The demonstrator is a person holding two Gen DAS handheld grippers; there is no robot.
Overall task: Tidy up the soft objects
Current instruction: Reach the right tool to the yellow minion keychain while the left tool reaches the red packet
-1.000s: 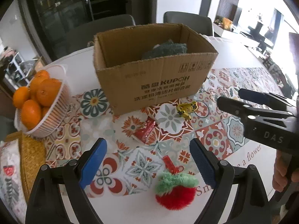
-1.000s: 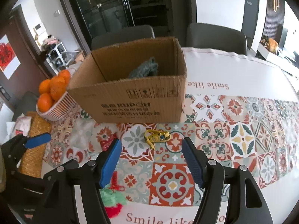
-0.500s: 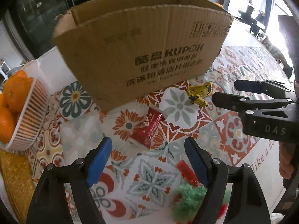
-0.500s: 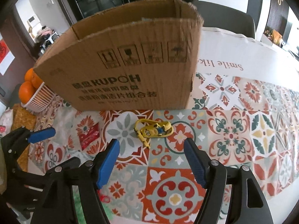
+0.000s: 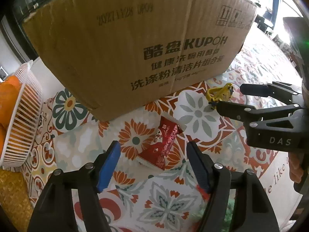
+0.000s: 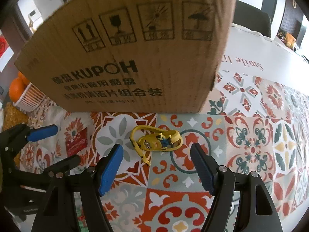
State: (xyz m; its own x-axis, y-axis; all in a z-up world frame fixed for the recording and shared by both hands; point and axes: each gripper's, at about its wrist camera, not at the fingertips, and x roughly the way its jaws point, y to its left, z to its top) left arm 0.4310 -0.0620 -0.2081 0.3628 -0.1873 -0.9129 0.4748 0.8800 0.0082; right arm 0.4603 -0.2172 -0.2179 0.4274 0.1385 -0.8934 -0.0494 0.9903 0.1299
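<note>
A red soft packet (image 5: 161,145) lies on the patterned tablecloth just ahead of my open, empty left gripper (image 5: 153,161). It also shows in the right wrist view (image 6: 76,142). A yellow minion toy with a strap (image 6: 156,144) lies just ahead of my open, empty right gripper (image 6: 157,163); it shows in the left wrist view (image 5: 220,95) too. The cardboard box (image 5: 135,44) stands right behind both items; its inside is hidden. The right gripper (image 5: 229,98) shows at the right of the left wrist view, the left gripper (image 6: 58,145) at the left of the right wrist view.
A white basket of oranges (image 5: 23,116) stands left of the box, also in the right wrist view (image 6: 29,96). A woven yellow mat (image 5: 13,199) lies at the near left. A dark chair (image 6: 251,23) stands behind the table.
Both grippers have moved forward and lower toward the table. The box now fills the upper view, and the green and red plush toy has dropped out of sight below the left gripper.
</note>
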